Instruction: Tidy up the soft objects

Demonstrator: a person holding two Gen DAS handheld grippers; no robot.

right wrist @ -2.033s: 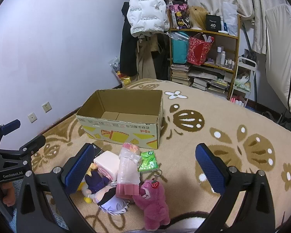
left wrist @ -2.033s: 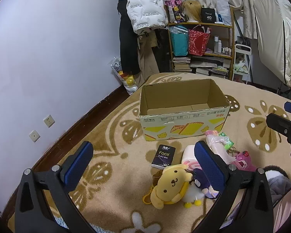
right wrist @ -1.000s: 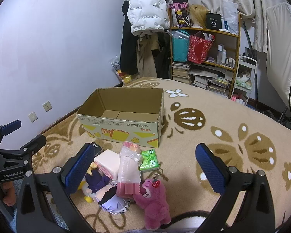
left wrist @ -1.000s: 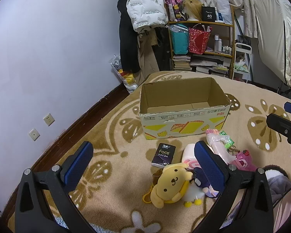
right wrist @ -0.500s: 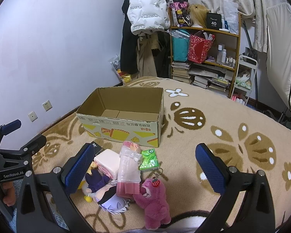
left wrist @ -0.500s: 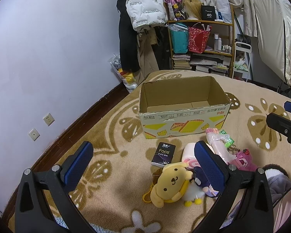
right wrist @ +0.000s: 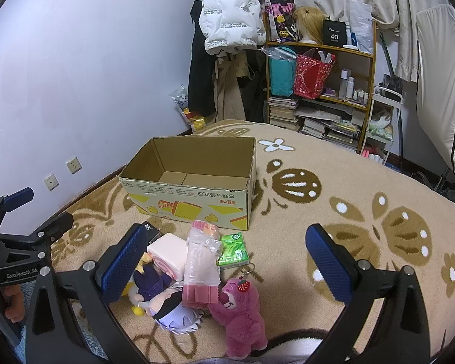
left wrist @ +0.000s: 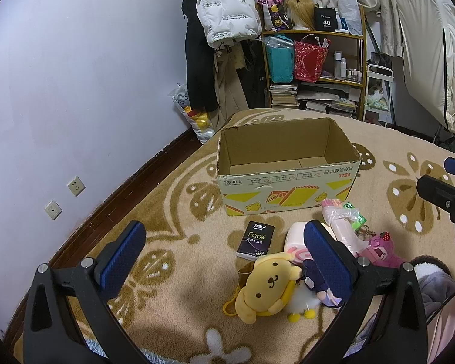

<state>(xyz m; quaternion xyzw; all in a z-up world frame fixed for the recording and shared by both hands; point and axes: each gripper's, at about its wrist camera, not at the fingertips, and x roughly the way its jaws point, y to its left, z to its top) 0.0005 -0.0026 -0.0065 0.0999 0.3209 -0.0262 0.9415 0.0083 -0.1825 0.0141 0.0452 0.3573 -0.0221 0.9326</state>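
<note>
Cardboard, open-topped and seemingly empty, the box (left wrist: 288,176) sits on the rug (right wrist: 364,212) with its printed side toward the person, so a short reach forward should carry anything over the near wall. The soft things lie heaped just in front of it, several touching or overlapping: a yellow dog plush (left wrist: 267,285), a pink bear (right wrist: 239,312) with a strawberry charm, a dark-haired doll (right wrist: 166,300), a pink roll pillow (right wrist: 170,254), a pink wrapped pack (right wrist: 201,261) leaning across the pile, a green tissue pack (right wrist: 233,248) beside it, and a black tissue pack (left wrist: 256,239) a little apart toward the wall.

Neither tool holds anything. The left gripper (left wrist: 224,261) hangs above the rug with its pads spread wide, the dog plush low between them. The right gripper (right wrist: 227,264) is likewise spread, framing the heap from above. That wide stance suits bulky, squashy toys. Nothing is in the box yet, so the job looks barely begun; the dog and the bear are the clearest first picks.
</note>
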